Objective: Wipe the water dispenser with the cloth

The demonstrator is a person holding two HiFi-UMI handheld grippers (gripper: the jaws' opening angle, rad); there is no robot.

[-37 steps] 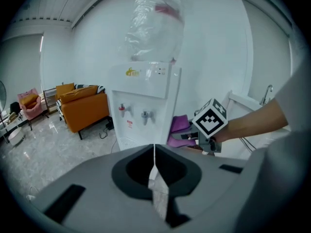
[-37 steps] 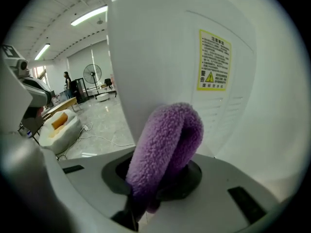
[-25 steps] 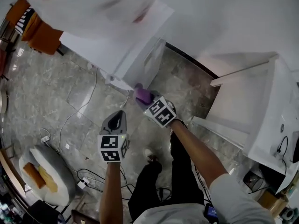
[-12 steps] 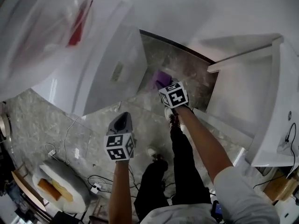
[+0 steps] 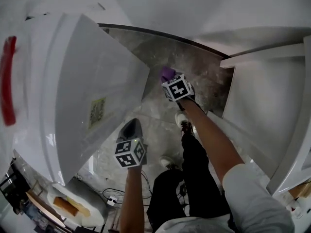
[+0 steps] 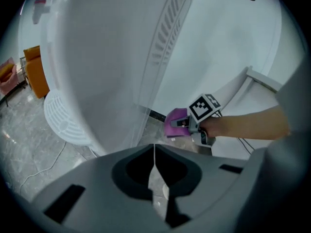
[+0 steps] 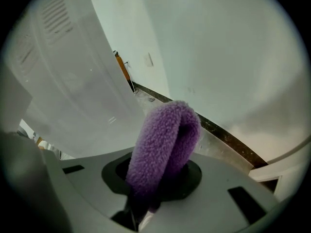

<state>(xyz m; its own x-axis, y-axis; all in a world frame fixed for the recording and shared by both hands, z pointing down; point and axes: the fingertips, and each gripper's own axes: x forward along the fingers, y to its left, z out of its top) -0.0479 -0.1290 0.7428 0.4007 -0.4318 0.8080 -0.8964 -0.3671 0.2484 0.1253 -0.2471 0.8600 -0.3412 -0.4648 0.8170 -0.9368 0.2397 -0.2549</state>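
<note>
The white water dispenser (image 5: 73,81) fills the left of the head view, with a red part (image 5: 7,81) and a small label (image 5: 97,111) on its side. My right gripper (image 5: 168,79) is shut on a folded purple cloth (image 5: 167,73), held just right of the dispenser's far corner, apart from it. In the right gripper view the cloth (image 7: 165,140) loops up out of the jaws, with the dispenser's side panel (image 7: 73,81) to the left. My left gripper (image 5: 131,126) hangs lower beside the dispenser, shut and empty. Its jaws (image 6: 154,152) meet in a thin line below the vented panel (image 6: 170,33).
A white cabinet (image 5: 262,106) stands at the right and a white wall at the back. The marble floor (image 5: 194,62) carries cables and a power strip (image 5: 111,197) and a round white stand (image 5: 73,205). Orange chairs (image 6: 34,69) are far left. My legs (image 5: 194,169) are below.
The view has swung, so the dispenser now looms large at the left. My right gripper has carried the cloth further up along the dispenser's corner. The left gripper stays shut.
</note>
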